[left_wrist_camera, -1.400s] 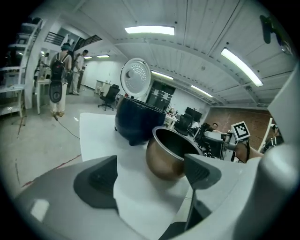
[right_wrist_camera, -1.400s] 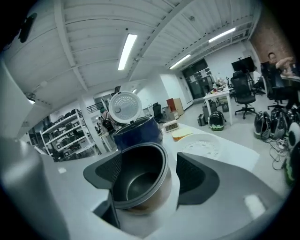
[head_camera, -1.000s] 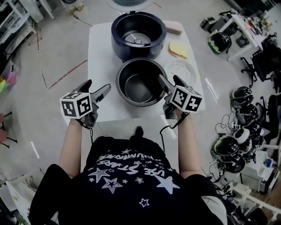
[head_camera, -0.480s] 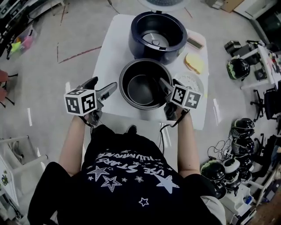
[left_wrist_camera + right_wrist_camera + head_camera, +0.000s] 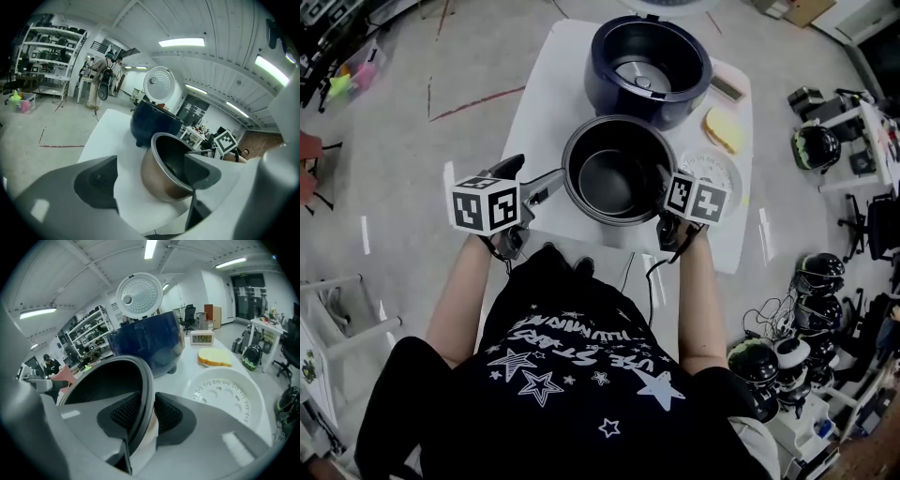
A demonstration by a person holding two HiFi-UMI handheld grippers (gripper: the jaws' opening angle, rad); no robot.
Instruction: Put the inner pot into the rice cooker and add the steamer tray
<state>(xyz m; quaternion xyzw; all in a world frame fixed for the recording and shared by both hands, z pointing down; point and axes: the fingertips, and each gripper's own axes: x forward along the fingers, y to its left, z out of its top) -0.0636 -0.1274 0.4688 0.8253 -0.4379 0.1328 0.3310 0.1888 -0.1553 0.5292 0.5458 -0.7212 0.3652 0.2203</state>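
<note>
The dark inner pot sits on the white table, just in front of the navy rice cooker, whose lid stands open. My right gripper is shut on the pot's right rim, one pad inside and one outside. My left gripper is open beside the pot's left wall; its right finger overlaps the rim. The white perforated steamer tray lies on the table to the right of the pot.
A yellow sponge and a small flat device lie at the table's right side, behind the tray. The table's front edge runs just below the pot. Helmets and cables crowd the floor on the right.
My left gripper has come in toward the pot's left rim, still open. The right gripper has stayed shut on the right rim. The head view has shifted.
</note>
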